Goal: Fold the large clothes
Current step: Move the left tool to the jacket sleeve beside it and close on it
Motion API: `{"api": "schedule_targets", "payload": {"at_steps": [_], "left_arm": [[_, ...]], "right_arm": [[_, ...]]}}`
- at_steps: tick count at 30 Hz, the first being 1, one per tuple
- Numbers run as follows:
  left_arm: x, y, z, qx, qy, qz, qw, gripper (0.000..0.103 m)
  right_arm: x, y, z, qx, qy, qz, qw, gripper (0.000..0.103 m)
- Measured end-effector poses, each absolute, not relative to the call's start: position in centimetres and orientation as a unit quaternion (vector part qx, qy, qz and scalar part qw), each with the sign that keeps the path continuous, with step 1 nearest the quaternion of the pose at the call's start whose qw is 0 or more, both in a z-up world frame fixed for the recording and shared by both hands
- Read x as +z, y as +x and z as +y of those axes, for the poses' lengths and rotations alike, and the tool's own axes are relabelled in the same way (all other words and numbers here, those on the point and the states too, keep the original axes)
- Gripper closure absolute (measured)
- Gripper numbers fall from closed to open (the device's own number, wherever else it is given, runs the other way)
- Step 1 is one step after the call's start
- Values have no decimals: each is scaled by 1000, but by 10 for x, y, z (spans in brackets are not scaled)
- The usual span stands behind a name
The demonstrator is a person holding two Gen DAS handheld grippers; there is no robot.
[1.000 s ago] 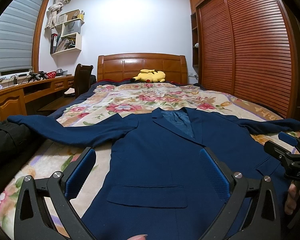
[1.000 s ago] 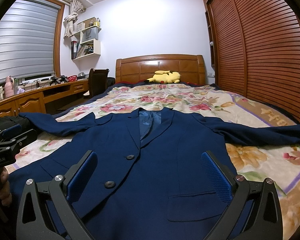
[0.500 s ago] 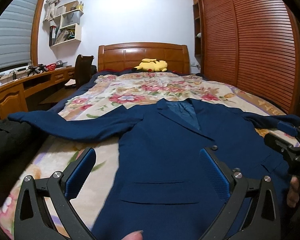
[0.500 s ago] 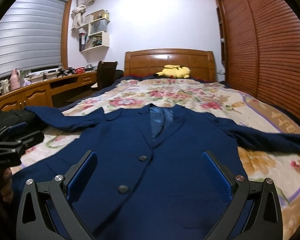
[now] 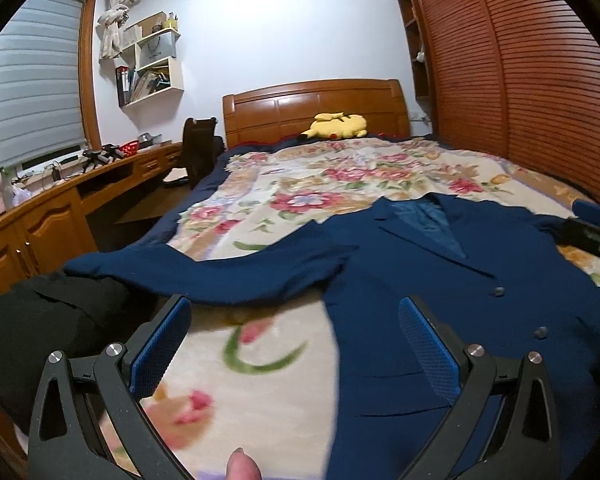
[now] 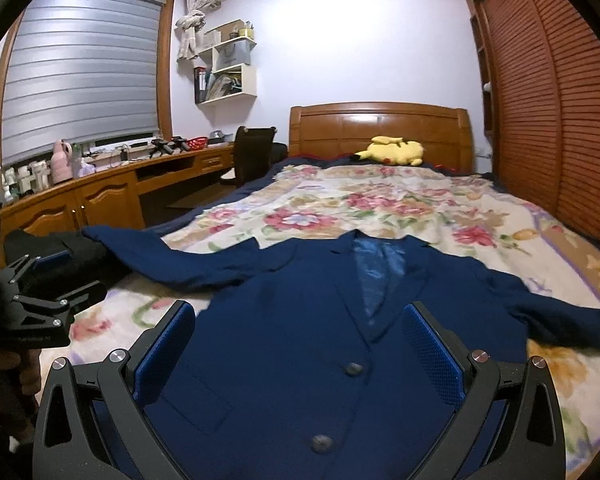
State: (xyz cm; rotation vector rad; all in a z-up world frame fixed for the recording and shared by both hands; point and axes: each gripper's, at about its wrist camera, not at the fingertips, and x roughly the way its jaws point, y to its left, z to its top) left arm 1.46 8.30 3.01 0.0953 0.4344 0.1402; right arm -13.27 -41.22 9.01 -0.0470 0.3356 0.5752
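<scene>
navy blazer (image 6: 300, 344) lies face up, sleeves spread, on the floral bed (image 6: 400, 204). left gripper (image 5: 296, 344) and right gripper (image 6: 300, 348) hover, apparently above it, jaws wide apart, holding nothing.

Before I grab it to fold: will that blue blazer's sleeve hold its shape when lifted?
Probably not. The blazer lies flat, so its left sleeve should droop. The lapels look stiffer and may resist creasing.
</scene>
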Motion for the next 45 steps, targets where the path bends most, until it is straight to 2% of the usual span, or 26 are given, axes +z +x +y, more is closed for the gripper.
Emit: {"api": "schedule_targets", "payload": {"at_steps": [13, 22, 28, 33, 40, 43, 44, 45], "left_arm": [[19, 51, 139, 89, 57, 275, 956, 0], [-3, 93, 185, 129, 35, 318, 939, 3], [-17, 123, 222, 144, -17, 357, 923, 15], [-28, 143, 246, 151, -74, 379, 910, 34], [-32, 156, 262, 163, -120, 390, 898, 48], [-32, 160, 266, 166, -124, 394, 896, 60], [-33, 161, 268, 167, -125, 395, 894, 68], [-33, 162, 270, 169, -126, 396, 894, 83]], "right_arm": [[87, -115, -379, 297, -28, 168, 940, 0], [65, -106, -376, 311, -51, 205, 927, 0], [60, -101, -383, 312, -59, 226, 921, 0], [70, -106, -374, 314, -72, 227, 919, 0], [69, -110, -369, 316, -82, 223, 919, 0], [69, -108, -369, 318, -81, 224, 918, 0], [69, -108, -369, 319, -81, 225, 917, 0], [69, -108, -369, 320, -81, 225, 917, 0]]}}
